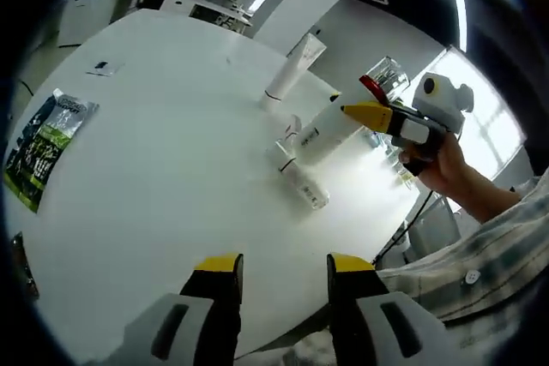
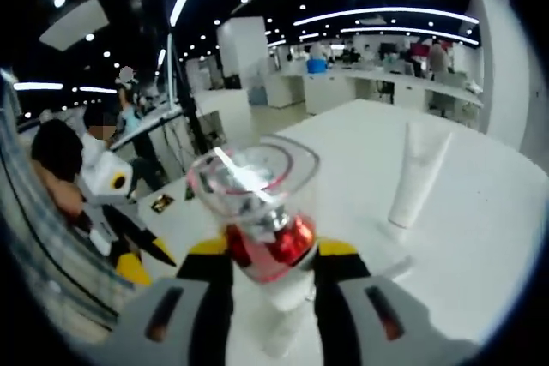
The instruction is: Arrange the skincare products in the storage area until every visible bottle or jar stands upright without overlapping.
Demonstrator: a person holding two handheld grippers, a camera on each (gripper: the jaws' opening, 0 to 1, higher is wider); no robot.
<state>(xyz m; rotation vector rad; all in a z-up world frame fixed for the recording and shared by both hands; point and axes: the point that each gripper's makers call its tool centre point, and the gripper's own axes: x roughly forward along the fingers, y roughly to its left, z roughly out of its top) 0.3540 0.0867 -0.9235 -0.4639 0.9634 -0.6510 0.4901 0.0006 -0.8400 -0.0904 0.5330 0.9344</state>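
A clear bottle with a red collar [image 2: 266,212] was held between the jaws of the right gripper [image 2: 273,256], seen in the right gripper view with its clear end towards the camera's far field and the red band squeezed between the yellow tips. In the left gripper view the same gripper [image 1: 371,112] was seen at about two o'clock, carried by a hand [image 1: 455,173] above the white table [image 1: 171,143], the bottle [image 1: 382,77] projecting from it up and away. The left gripper [image 1: 283,267] was held with its jaws parted wide and nothing between them, low at six o'clock and near the table's edge. The relation that mattered was judged to be the one between the held bottle and the cluster below it — a large white tube [image 1: 326,130] leaned with its long axis running from seven towards one o'clock, its upper end almost under the right gripper, and a small white bottle [image 1: 302,182] lay flat at its foot, axis from eleven to five o'clock. A tall white tube [image 1: 293,70] stood on its cap a little beyond, at twelve o'clock. The right gripper was the nearer to all three, and the leaning tube was judged the likeliest obstruction to a clear landing spot. A green packet [image 1: 47,147] lay well apart at nine o'clock.
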